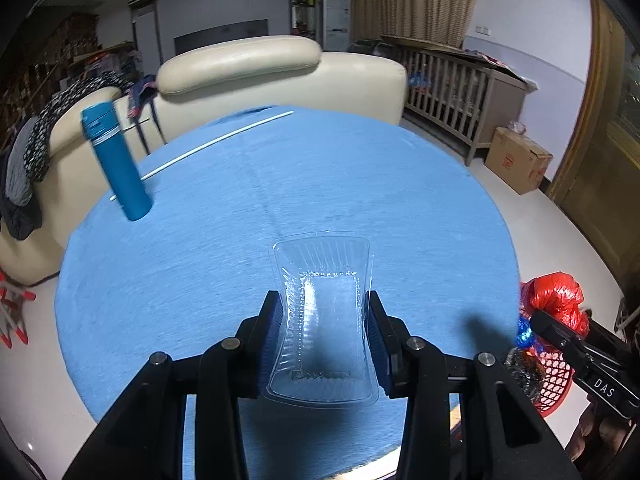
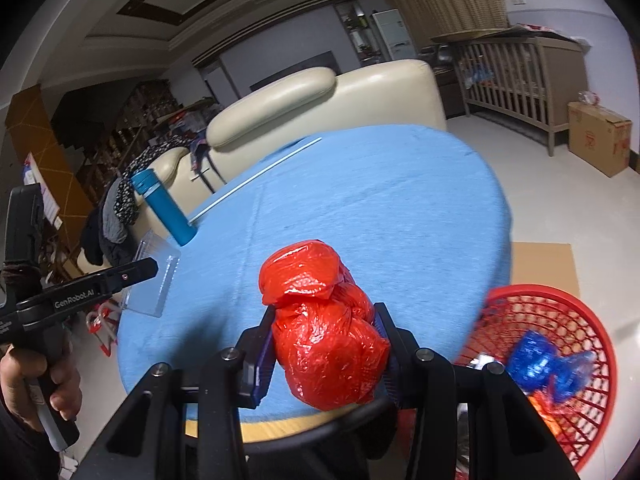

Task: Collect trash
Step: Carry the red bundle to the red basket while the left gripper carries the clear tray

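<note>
Now, left gripper (image 1: 325, 322) clamping one clear tray (image 1: 323, 320), right gripper (image 2: 326, 344) clamping one red bag (image 2: 326, 332).

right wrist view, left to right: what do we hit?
left gripper holding the clear plastic tray → blue bottle → red bag in the right gripper → red basket
</note>
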The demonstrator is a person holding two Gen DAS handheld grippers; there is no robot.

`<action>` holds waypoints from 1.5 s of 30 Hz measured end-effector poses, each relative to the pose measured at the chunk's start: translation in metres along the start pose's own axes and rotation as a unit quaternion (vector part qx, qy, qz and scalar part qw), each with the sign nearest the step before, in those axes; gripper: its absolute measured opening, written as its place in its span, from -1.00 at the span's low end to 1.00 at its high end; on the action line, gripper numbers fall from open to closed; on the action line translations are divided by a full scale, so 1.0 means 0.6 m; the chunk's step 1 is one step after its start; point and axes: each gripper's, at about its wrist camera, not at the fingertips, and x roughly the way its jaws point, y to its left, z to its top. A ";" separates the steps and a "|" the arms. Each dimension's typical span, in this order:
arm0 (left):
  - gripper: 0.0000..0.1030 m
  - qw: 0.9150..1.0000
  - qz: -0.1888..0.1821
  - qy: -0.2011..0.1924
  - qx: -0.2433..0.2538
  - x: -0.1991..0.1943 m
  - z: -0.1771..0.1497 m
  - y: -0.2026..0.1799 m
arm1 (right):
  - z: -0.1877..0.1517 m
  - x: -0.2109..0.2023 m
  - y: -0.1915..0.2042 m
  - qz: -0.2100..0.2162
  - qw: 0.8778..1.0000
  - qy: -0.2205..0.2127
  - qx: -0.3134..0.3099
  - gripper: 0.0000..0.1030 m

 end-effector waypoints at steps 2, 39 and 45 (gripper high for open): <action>-0.17 1.000 -0.004 0.002 0.010 0.004 0.000 -0.017 | -0.003 -0.009 -0.013 -0.005 1.000 -0.002 0.005 -0.09; -0.17 0.975 -0.128 0.056 0.174 0.026 -0.021 -0.351 | -0.049 -0.138 -0.240 -0.110 0.987 -0.042 0.112 -0.09; -0.17 0.972 -0.136 0.067 0.181 0.036 -0.025 -0.370 | -0.055 -0.140 -0.248 -0.113 0.986 -0.041 0.119 -0.09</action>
